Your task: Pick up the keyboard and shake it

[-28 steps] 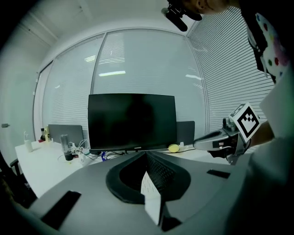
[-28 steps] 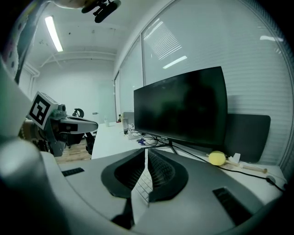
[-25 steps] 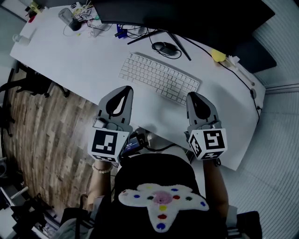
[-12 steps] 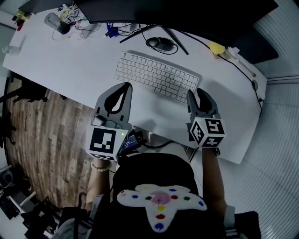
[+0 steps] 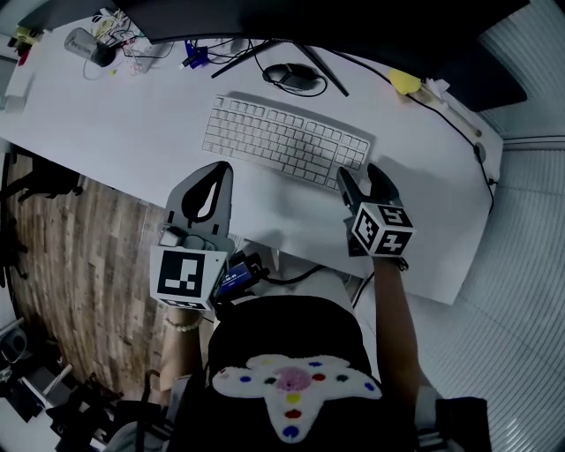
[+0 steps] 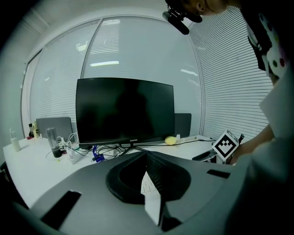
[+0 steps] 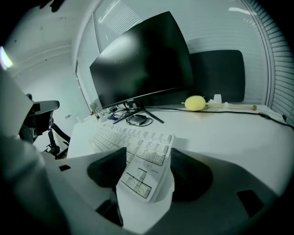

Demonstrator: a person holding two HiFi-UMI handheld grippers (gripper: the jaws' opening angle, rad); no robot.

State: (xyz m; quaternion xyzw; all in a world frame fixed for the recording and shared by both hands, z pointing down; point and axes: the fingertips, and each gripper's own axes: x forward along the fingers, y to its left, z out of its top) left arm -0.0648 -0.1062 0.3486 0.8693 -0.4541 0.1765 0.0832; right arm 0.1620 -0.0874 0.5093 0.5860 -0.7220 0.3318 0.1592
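Observation:
A white keyboard [image 5: 282, 141] lies flat on the white desk [image 5: 132, 132], in front of the monitor. My right gripper [image 5: 360, 174] is at the keyboard's right end. Its jaws have just been opening and now stand wide. In the right gripper view the keyboard's [image 7: 138, 142] near right corner lies between the right gripper's [image 7: 148, 155] dark pads, with a gap showing on each side. My left gripper [image 5: 222, 166] is shut and empty, hovering over the desk's front edge short of the keyboard's left half. In the left gripper view, the left gripper's [image 6: 147, 155] jaws meet.
A dark monitor [image 5: 309, 26] on a thin stand rises behind the keyboard, with a black mouse [image 5: 291, 75] at its foot. A yellow round object [image 5: 404, 81] and a cable lie at the back right. Cables and a bottle [image 5: 84, 44] crowd the back left. Wooden floor [image 5: 79, 247] lies left.
My right gripper has dropped forward to the keyboard's right end, rolled, and gone from shut to wide open. The left gripper has sunk slightly and stays shut.

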